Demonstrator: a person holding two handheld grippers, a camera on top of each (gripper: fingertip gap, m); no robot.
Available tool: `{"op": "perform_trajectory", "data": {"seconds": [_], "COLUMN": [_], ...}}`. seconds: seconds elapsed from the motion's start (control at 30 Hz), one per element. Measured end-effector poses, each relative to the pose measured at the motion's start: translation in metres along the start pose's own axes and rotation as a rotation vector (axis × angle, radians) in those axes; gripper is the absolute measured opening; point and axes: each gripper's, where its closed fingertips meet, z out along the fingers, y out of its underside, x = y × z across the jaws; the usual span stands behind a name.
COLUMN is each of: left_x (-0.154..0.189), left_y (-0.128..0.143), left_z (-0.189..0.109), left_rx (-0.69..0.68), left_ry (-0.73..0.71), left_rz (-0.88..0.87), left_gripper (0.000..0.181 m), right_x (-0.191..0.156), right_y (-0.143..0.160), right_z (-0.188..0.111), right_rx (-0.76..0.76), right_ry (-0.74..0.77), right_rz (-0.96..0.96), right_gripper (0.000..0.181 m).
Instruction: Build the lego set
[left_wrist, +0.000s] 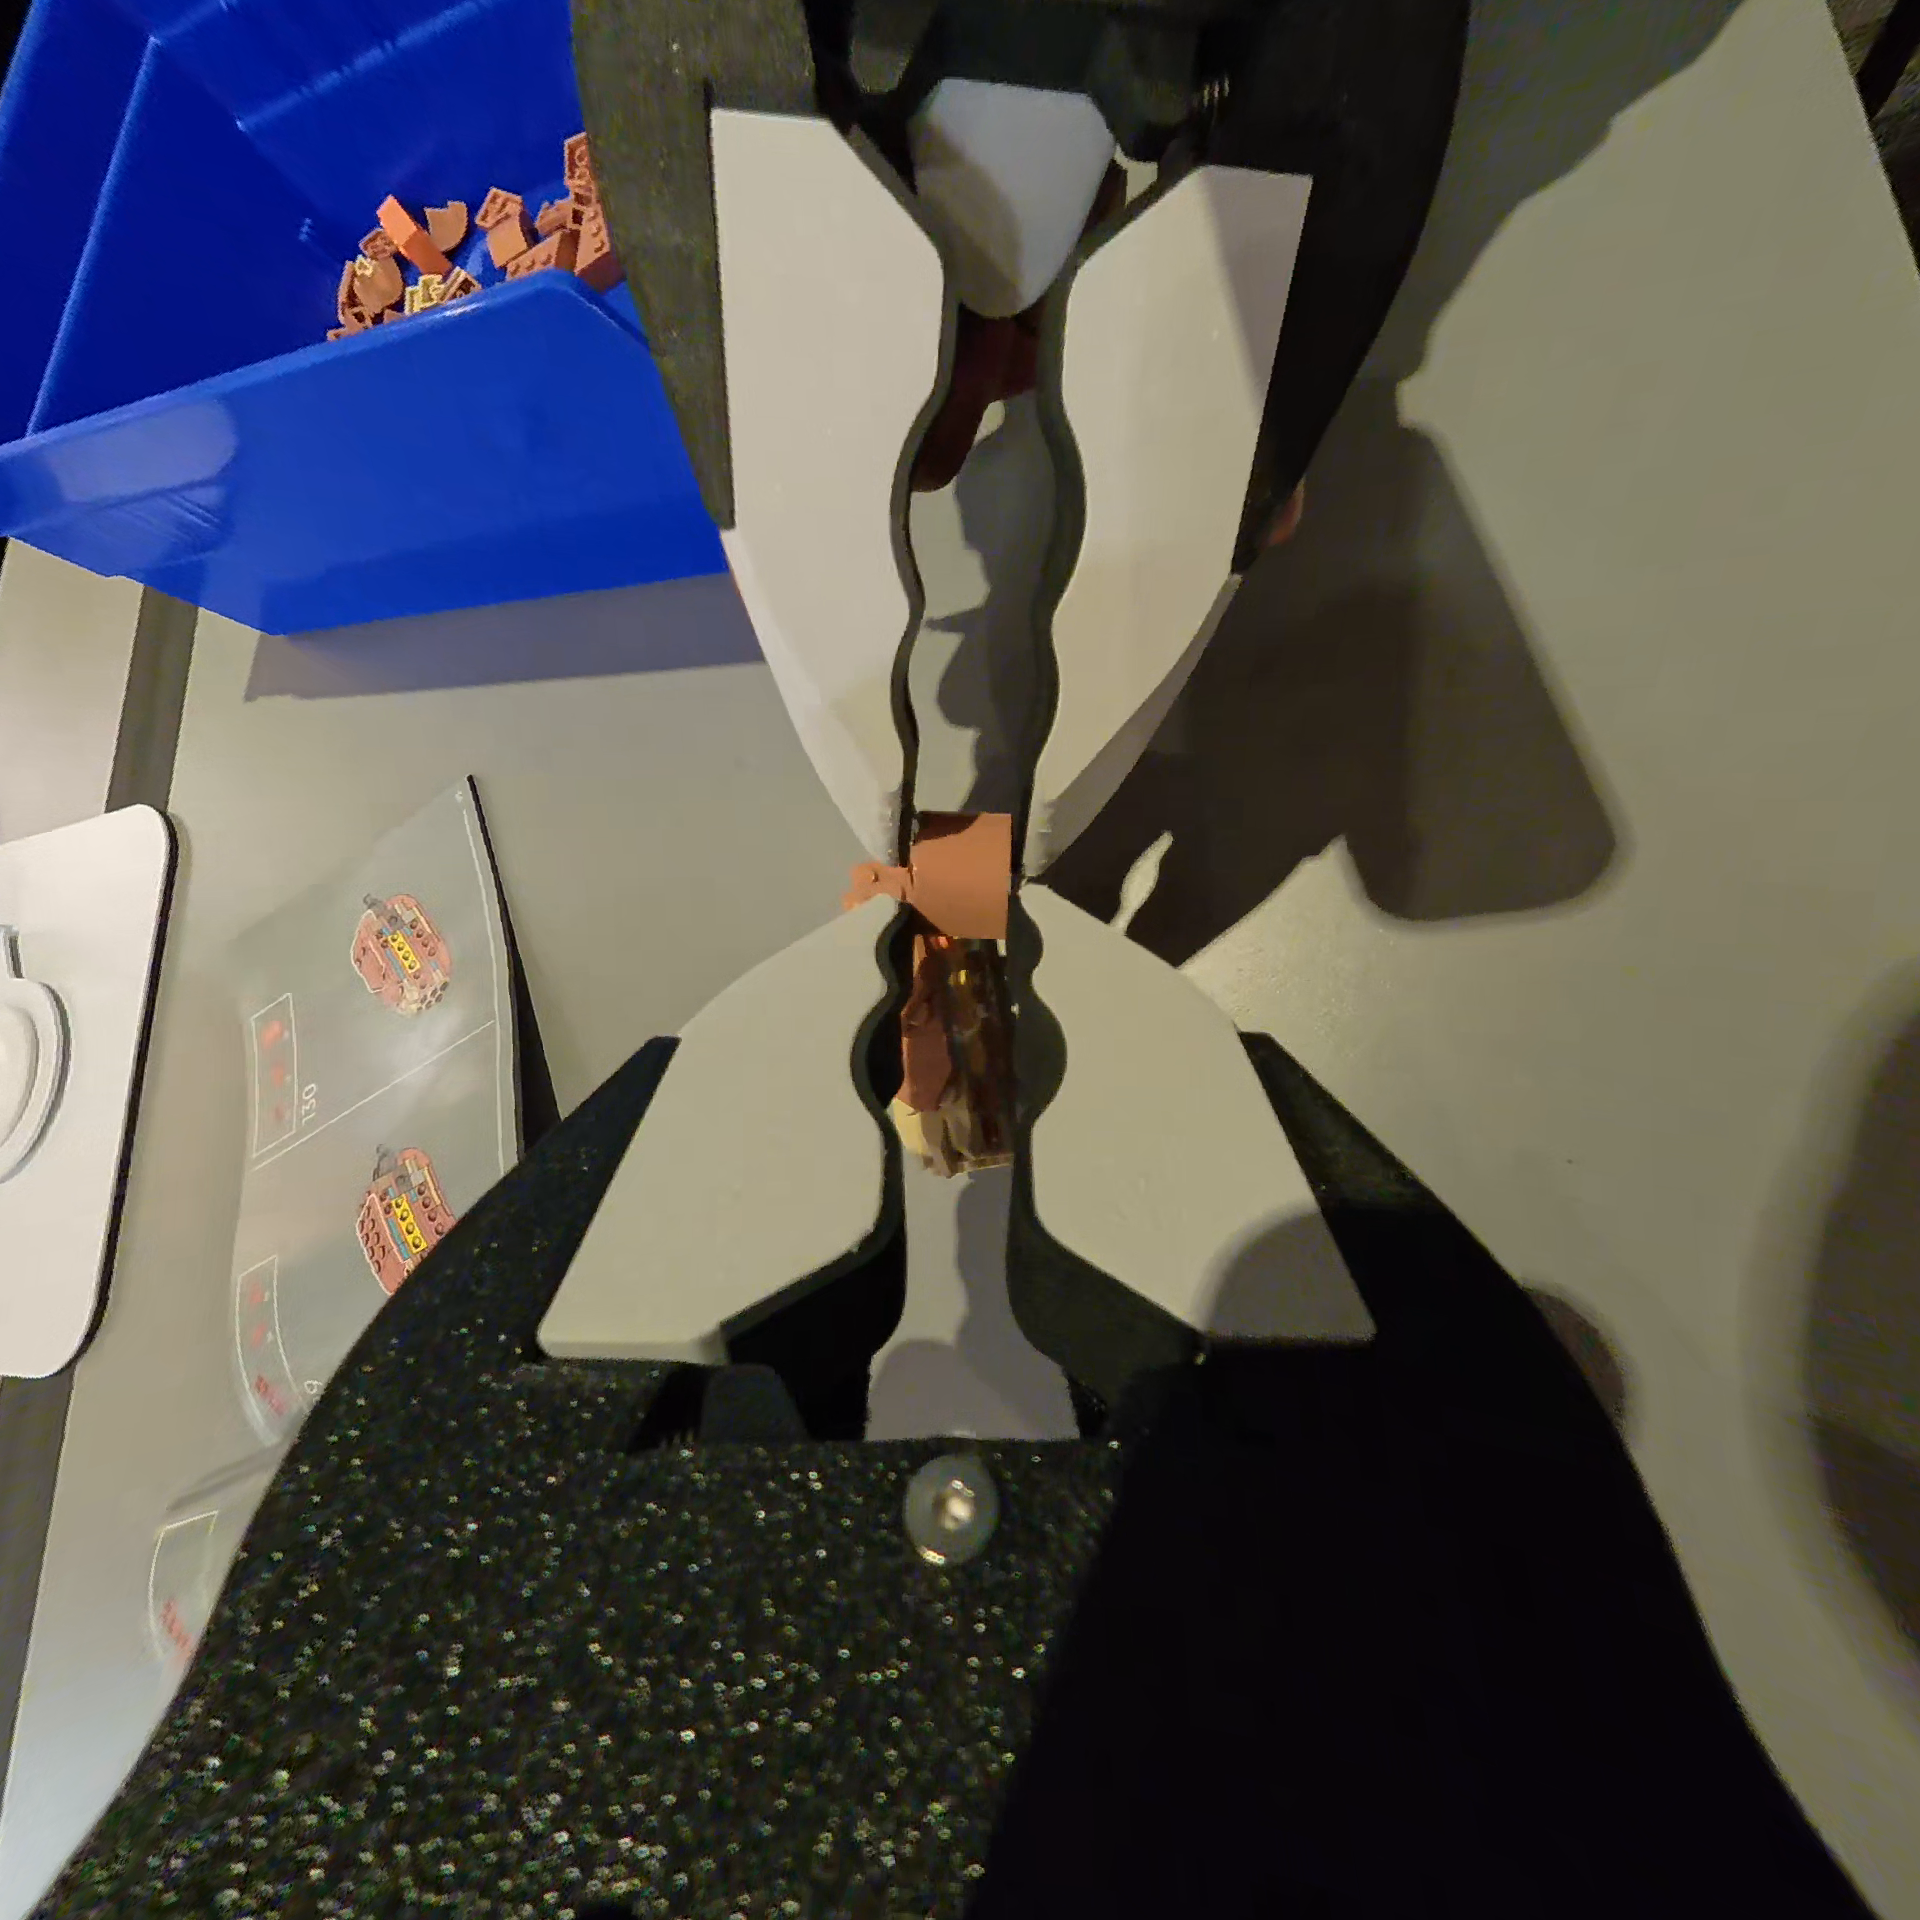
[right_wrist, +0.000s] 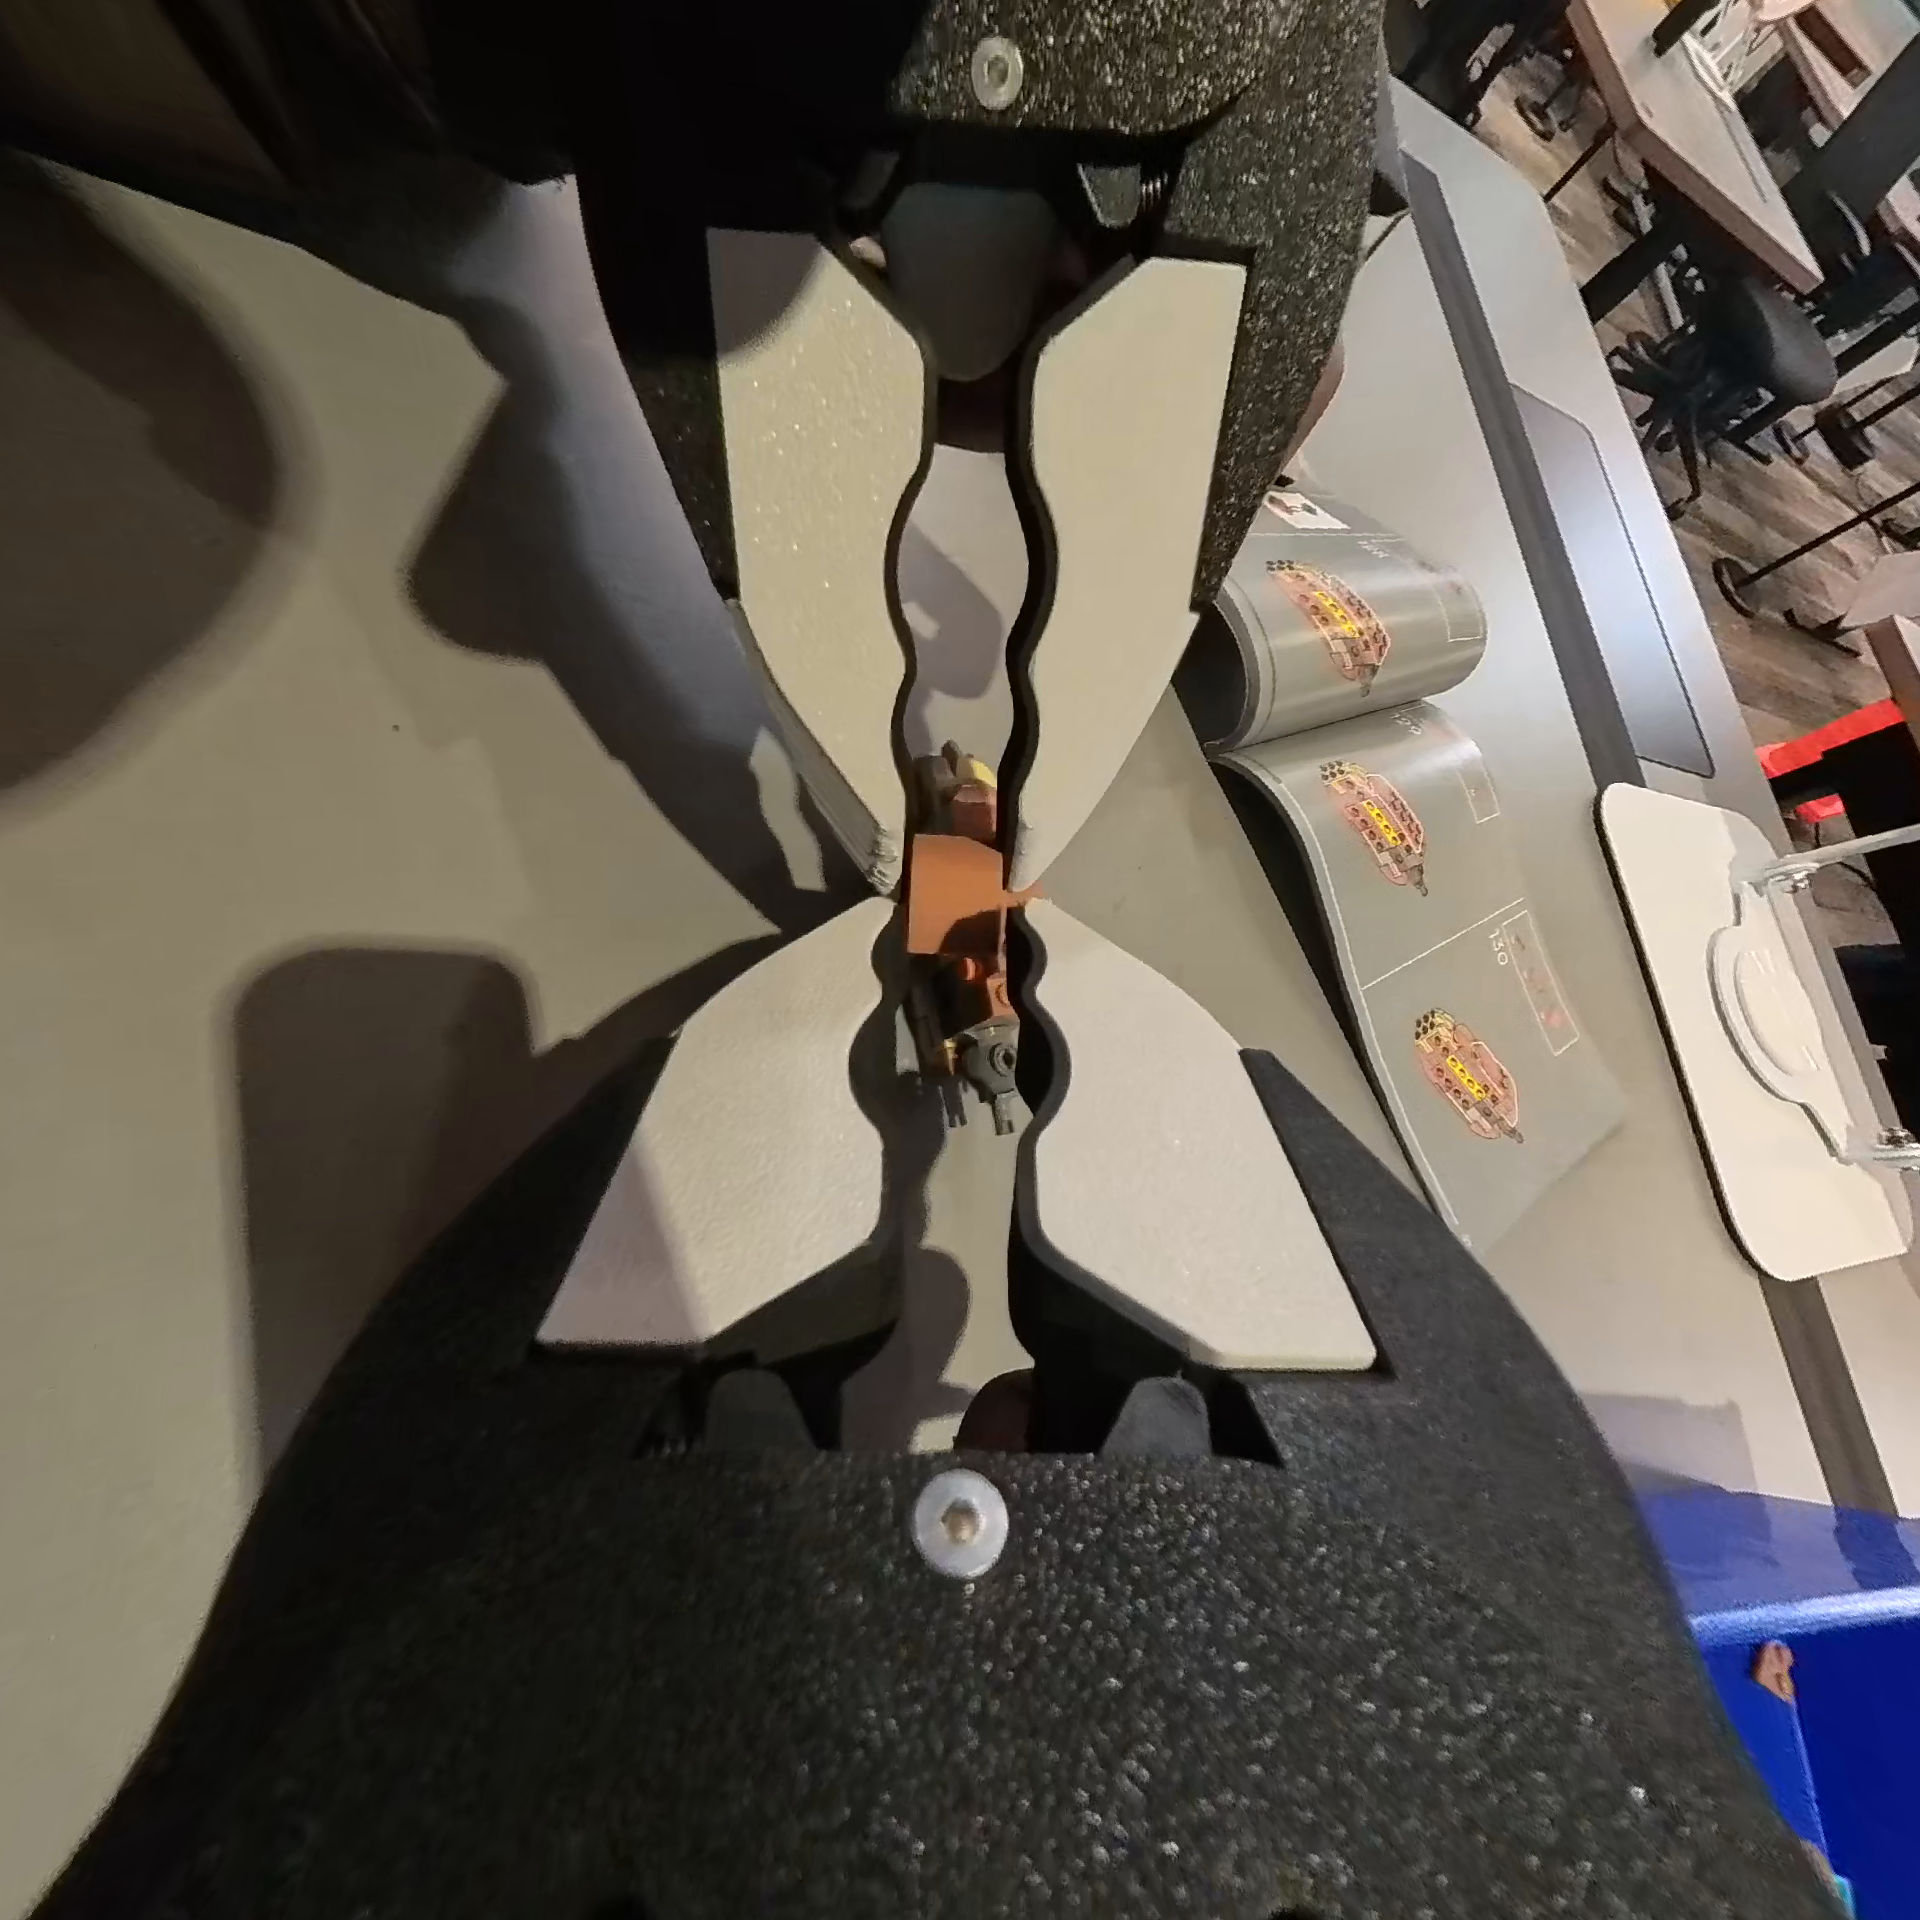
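Your left gripper (left_wrist: 958, 940) clamps the small brown lego assembly (left_wrist: 956, 1049) above the grey table (left_wrist: 1558, 520). Your right gripper (right_wrist: 951, 925) meets it tip to tip, jaws closed on a reddish-brown piece (right_wrist: 951, 899) touching that assembly. Farther off: open instruction booklet (left_wrist: 384, 1039), blue bin (left_wrist: 343, 468) of brown bricks (left_wrist: 478, 260).

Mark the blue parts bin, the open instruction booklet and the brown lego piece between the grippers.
blue parts bin (left_wrist: 343, 488), left wrist view, on its front wall.
instruction booklet (right_wrist: 1455, 935), right wrist view, on the open page.
brown lego piece (left_wrist: 961, 873), left wrist view, on its flat face.
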Motion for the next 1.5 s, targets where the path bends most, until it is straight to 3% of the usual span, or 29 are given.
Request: {"op": "perform_trajectory", "data": {"seconds": [0.33, 0.53, 0.6, 0.7, 0.83, 1.5], "left_x": [-0.004, -0.011, -0.009, -0.005, -0.004, -0.004], "left_y": [-0.003, 0.020, 0.031, 0.037, 0.040, 0.032], "left_z": [-0.002, 0.001, 0.010, 0.022, 0.029, 0.021], "left_rx": [0.032, 0.015, -0.029, -0.051, -0.036, 0.168], "left_ry": [-0.030, -0.002, 0.008, 0.024, 0.031, 0.148], "left_rz": [-0.013, -0.153, -0.162, -0.162, -0.184, -0.319], "left_gripper": [0.018, 0.048, 0.049, 0.045, 0.025, 0.022], "right_x": [0.003, 0.014, 0.013, 0.013, 0.014, 0.018], "right_y": [-0.001, 0.008, 0.012, 0.015, 0.018, 0.015], "right_z": [-0.003, -0.015, -0.016, -0.016, -0.017, -0.023], "right_rx": [0.033, 0.109, 0.131, 0.145, 0.151, 0.253], "right_ry": [0.008, 0.021, 0.010, 0.005, 0.002, -0.042], "right_rz": [0.042, 0.182, 0.219, 0.244, 0.261, 0.369], "right_gripper": [0.016, 0.016, 0.016, 0.016, 0.016, 0.016]}}
